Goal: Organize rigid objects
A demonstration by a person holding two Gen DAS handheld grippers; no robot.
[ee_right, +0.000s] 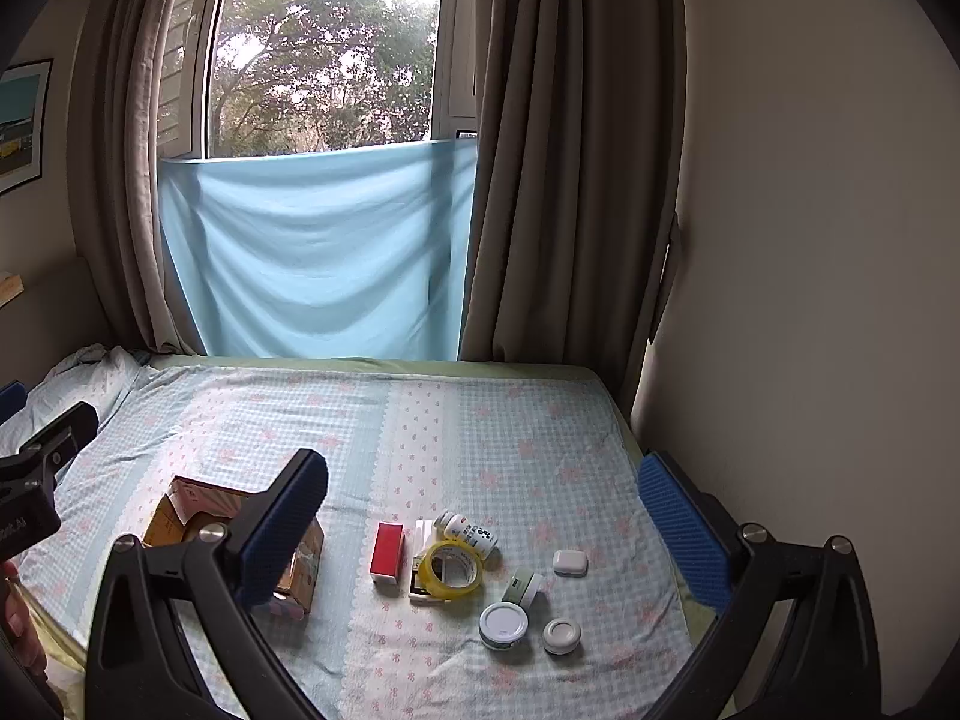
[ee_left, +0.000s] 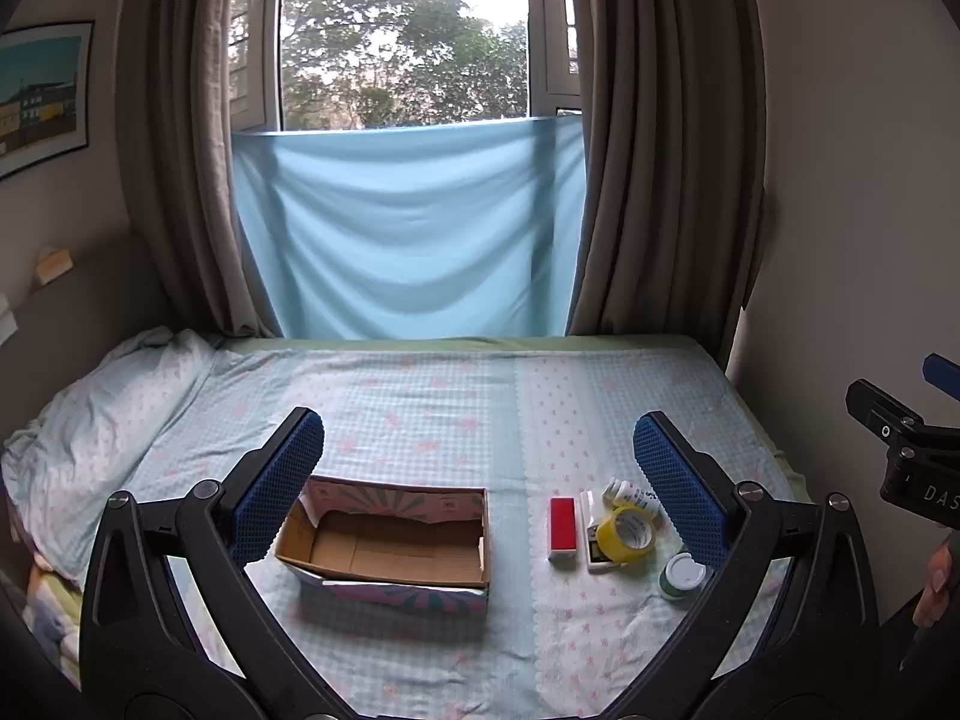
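Hovering above the bed (ee_left: 420, 396), the left gripper (ee_left: 478, 462) and right gripper (ee_right: 483, 507) gape wide, holding nothing.

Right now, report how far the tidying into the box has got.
Nothing looks done: the cardboard box is empty. Nothing is in hand: the left tool and right tool are both open above the bed. Left: the red box, yellow tape roll, white bottle, earbud case and the jars.
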